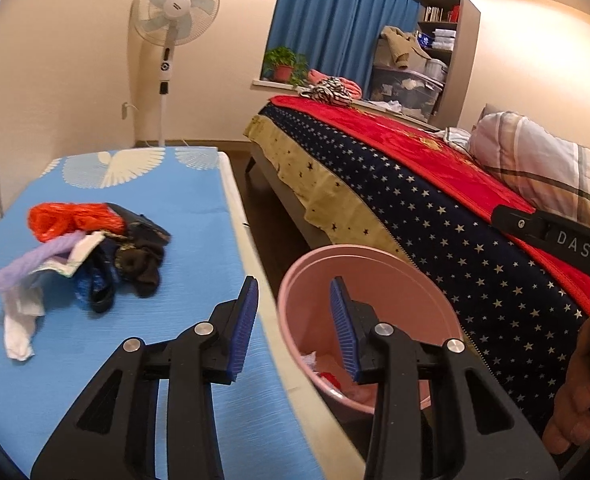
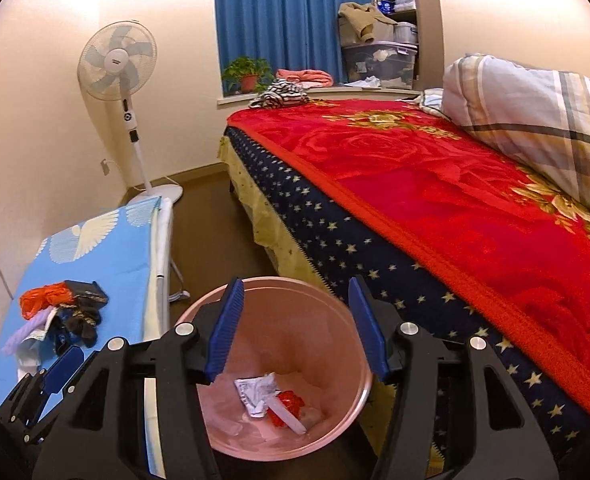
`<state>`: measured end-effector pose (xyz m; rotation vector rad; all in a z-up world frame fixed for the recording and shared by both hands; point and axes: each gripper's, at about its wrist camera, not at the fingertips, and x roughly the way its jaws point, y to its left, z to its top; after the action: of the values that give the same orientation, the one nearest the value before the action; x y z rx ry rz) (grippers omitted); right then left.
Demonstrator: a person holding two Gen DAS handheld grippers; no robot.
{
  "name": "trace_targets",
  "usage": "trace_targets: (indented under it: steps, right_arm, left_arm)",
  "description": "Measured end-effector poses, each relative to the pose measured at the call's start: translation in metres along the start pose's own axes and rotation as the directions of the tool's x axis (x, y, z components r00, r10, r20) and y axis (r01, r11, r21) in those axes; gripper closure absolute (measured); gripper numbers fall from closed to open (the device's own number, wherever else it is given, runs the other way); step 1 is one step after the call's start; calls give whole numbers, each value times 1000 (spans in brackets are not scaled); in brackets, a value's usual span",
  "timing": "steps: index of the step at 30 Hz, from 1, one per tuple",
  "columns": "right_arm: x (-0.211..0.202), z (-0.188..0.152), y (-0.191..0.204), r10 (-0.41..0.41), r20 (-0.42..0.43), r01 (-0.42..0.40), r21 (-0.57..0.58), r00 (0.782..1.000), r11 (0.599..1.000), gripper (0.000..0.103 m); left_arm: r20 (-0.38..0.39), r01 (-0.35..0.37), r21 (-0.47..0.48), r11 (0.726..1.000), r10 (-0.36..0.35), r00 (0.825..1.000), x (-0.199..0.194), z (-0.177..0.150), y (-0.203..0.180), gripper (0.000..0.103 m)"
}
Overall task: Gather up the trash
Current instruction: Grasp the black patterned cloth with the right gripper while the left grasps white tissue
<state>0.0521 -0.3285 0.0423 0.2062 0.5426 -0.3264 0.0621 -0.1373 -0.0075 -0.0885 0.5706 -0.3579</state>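
A pink trash bin [image 2: 335,420] stands on the floor between a blue-covered table [image 1: 199,208] and a bed; it also shows in the left wrist view [image 1: 395,272]. Crumpled paper [image 2: 255,394] and a red wrapper [image 2: 291,404] lie inside it. My right gripper [image 2: 295,328] is open and empty right above the bin. My left gripper [image 1: 295,328] is open and empty over the table's right edge, beside the bin. A pile of trash with an orange plastic bag [image 1: 63,218], dark gloves [image 1: 143,264] and white and purple scraps [image 1: 23,308] lies on the table.
A bed with a red blanket [image 2: 435,184] and a starred navy cover [image 1: 455,248] runs along the right. A striped pillow [image 2: 535,112] lies on it. A standing fan [image 1: 171,40] is in the far corner. The right gripper's body [image 1: 567,240] shows at the left view's right edge.
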Motion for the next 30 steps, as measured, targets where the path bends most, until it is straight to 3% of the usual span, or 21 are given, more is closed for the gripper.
trace_targets:
  steps: [12, 21, 26, 30]
  right_arm:
    - [-7, -9, 56, 165, 5, -164, -55, 986, 985, 51]
    - [9, -21, 97, 271, -40, -274, -67, 962, 959, 56]
    - [24, -31, 121, 328, -72, -333, -79, 942, 939, 56]
    - [38, -38, 139, 368, -98, -376, -85, 925, 923, 56]
  left_arm:
    - [56, -131, -53, 990, 134, 989, -38, -1, 52, 69]
    - [48, -239, -145, 960, 248, 967, -45, -8, 98, 69]
    - [37, -334, -210, 919, 349, 936, -46, -15, 123, 69]
    - [-4, -434, -264, 862, 449, 894, -45, -23, 151, 69]
